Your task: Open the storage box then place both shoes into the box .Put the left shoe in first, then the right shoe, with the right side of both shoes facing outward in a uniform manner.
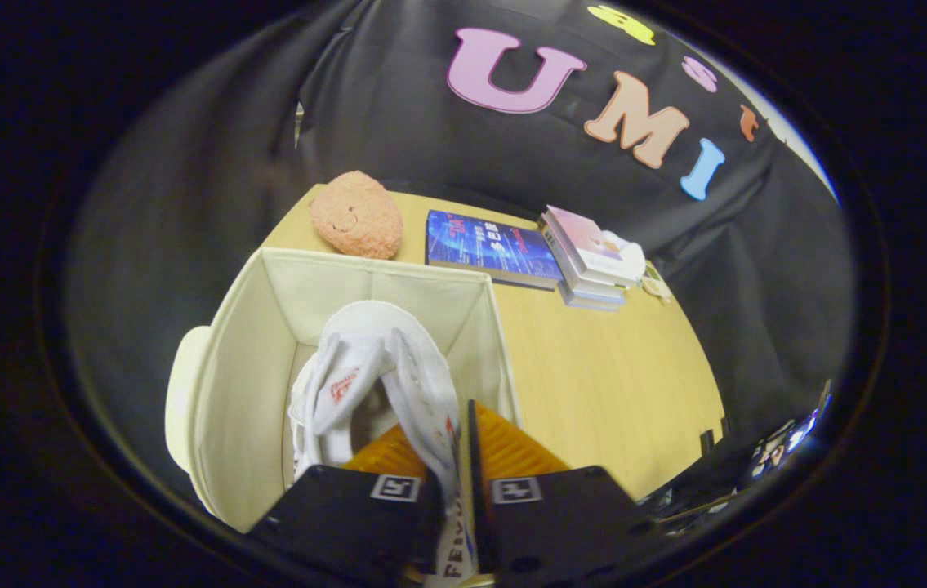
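Note:
An open cream fabric storage box (242,359) stands on the wooden table (594,384), just ahead of the fingers. My gripper (456,457) is shut on the collar of a white shoe (398,351), which hangs inside the top of the box. Its strap with a red logo (342,384) faces me. Beneath it, low in the box, a bit of white (300,425) shows; I cannot tell if that is a second shoe. The box's lid (179,400) hangs off its left side.
A pink plush toy (357,214) lies beyond the box at the table's far edge. A blue book (492,245) lies flat to its right, then a stack of books (590,261). Bare tabletop stretches right of the box.

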`<state>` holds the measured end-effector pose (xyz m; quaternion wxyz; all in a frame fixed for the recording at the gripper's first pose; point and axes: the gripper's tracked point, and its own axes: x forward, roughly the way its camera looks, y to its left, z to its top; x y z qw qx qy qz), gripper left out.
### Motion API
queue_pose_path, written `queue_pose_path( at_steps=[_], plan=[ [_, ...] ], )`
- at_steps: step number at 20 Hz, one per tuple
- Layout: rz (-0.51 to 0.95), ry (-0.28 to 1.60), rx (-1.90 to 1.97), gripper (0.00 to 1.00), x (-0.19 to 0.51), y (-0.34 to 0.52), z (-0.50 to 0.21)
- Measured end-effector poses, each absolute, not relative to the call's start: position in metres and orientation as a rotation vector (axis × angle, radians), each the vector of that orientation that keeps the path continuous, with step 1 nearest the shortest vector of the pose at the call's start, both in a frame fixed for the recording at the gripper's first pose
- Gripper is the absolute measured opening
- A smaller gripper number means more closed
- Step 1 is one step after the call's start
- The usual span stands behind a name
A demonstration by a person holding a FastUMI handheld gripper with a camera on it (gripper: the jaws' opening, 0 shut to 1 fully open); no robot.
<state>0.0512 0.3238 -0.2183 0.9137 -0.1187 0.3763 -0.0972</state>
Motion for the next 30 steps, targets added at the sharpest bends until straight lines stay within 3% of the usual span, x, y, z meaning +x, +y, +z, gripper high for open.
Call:
queue_pose_path(
  at_steps=[2,9,23,30],
  plan=[
    [-0.144,0.782,-0.171,0.48,0.05,0.333,-0.225],
    [-0.072,0.597,0.056,1.0,0.062,0.311,-0.143],
    [-0.027,0.036,0.094,1.0,0.075,0.151,0.059],
    [-0.067,-0.018,-0.043,0.99,0.07,0.092,0.084]
  ],
)
